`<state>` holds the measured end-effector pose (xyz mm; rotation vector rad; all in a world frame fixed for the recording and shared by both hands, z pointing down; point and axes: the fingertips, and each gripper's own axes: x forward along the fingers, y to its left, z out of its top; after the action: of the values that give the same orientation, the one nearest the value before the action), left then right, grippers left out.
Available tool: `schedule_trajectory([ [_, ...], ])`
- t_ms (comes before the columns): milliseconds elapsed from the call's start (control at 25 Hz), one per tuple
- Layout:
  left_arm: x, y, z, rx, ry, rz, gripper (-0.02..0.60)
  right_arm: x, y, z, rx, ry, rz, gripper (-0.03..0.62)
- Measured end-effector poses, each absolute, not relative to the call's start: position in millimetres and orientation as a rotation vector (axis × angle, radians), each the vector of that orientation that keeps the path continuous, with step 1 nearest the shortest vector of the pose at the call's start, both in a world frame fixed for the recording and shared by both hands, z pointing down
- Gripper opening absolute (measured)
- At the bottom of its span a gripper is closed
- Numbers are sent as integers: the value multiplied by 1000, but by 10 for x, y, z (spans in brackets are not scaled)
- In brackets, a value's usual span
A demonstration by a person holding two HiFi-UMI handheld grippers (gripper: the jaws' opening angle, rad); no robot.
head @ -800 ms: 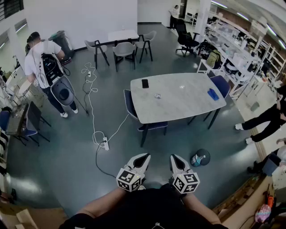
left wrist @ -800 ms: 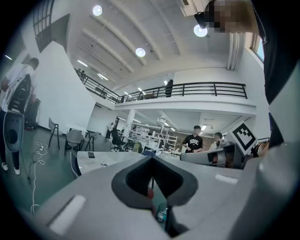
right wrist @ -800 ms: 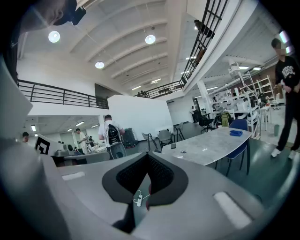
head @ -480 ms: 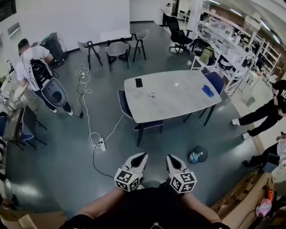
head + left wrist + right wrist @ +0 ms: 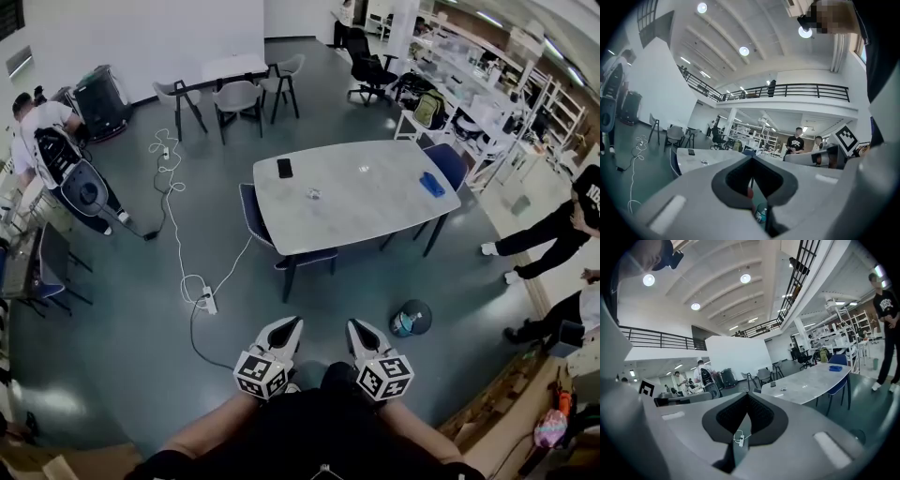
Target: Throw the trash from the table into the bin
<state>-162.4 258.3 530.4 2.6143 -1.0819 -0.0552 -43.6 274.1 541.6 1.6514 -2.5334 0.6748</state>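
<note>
Holding the left gripper (image 5: 294, 323) and right gripper (image 5: 353, 325) side by side at bottom centre, fingers pressed together on nothing.
Just right of them, the bin (image 5: 411, 319) stands on the floor, lower right of centre. The desk (image 5: 375, 214) fills the frame's middle, well apart from both grippers, with small trash (image 5: 315, 194) near its centre, a phone (image 5: 285, 168) toward its upper left and a blue thing (image 5: 432, 185) at its right end.

The only lettering I could make out was white print on the black T-shirt (image 5: 795, 142) of a person far beyond the table (image 5: 693, 158). It looked like "NBSC", though small. The left marker cube (image 5: 260, 373) and right marker cube (image 5: 384, 377) bore only black-and-white square patterns, no words.
</note>
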Motion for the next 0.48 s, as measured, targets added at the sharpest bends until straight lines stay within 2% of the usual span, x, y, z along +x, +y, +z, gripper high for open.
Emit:
schedule_trajectory([
  [280,-1581,2185,5455,2574,-1062,-46,0,-149,2421,5573,1751,-2419,673,26],
  [480,-1573,1539,5563,2567,-1096,-25,1,5,1721,5716,1767,-2427,689,26],
])
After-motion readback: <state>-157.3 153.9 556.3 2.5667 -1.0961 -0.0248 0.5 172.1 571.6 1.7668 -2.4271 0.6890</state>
